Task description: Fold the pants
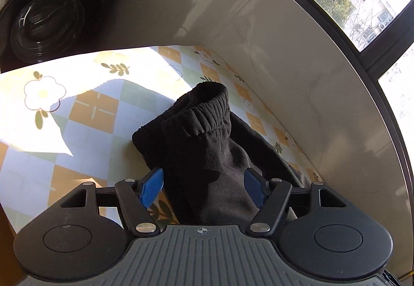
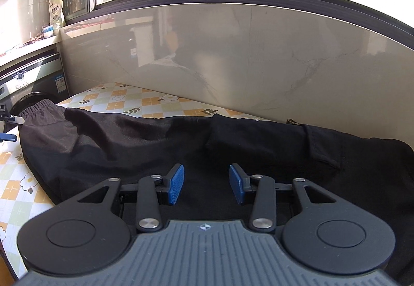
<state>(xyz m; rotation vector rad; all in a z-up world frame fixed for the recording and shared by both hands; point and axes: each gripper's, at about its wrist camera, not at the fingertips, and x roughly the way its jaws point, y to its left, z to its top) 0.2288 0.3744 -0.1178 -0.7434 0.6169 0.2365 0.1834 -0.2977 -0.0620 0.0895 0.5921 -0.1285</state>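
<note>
Right wrist view showed long black fleece pants point(image 2: 155, 141) lying unfolded from nine to three o'clock; right gripper point(image 2: 206, 183) and left gripper point(image 1: 204, 187) stood open, folding all ahead.

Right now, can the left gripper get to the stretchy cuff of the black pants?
Probably yes. The left gripper is open, its blue fingers on either side of the black fabric pants, and the gathered elastic cuff lies straight ahead on the flowered tablecloth with nothing between.
</note>
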